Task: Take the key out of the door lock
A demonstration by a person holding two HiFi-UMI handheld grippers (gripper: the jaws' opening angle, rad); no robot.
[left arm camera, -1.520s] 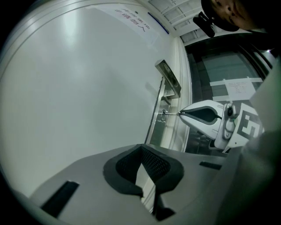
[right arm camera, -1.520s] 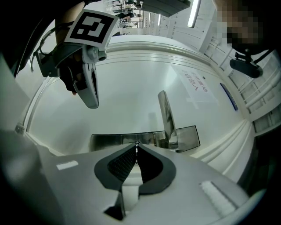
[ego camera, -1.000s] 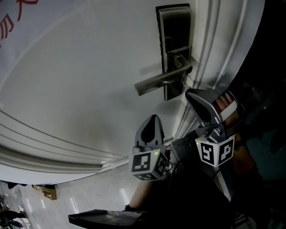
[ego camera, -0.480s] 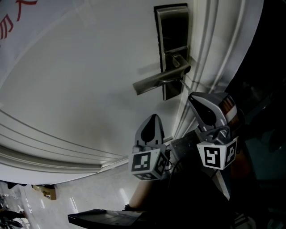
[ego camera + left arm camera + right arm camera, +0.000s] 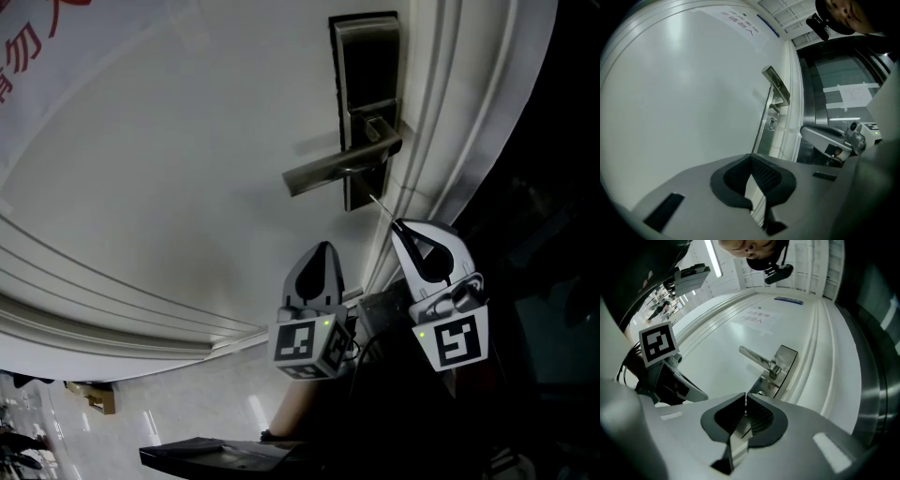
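Right gripper (image 5: 395, 224), closed tight on the thin key (image 5: 381, 206), holds it in line with the lock (image 5: 367, 70), seemingly just clear, so it slides straight; left gripper (image 5: 323, 247), shut and empty, hangs aside below.

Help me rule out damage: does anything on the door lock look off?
Nothing stands out. The lever handle and lock plate look intact; the key is pinched in the right gripper, outside the keyhole.
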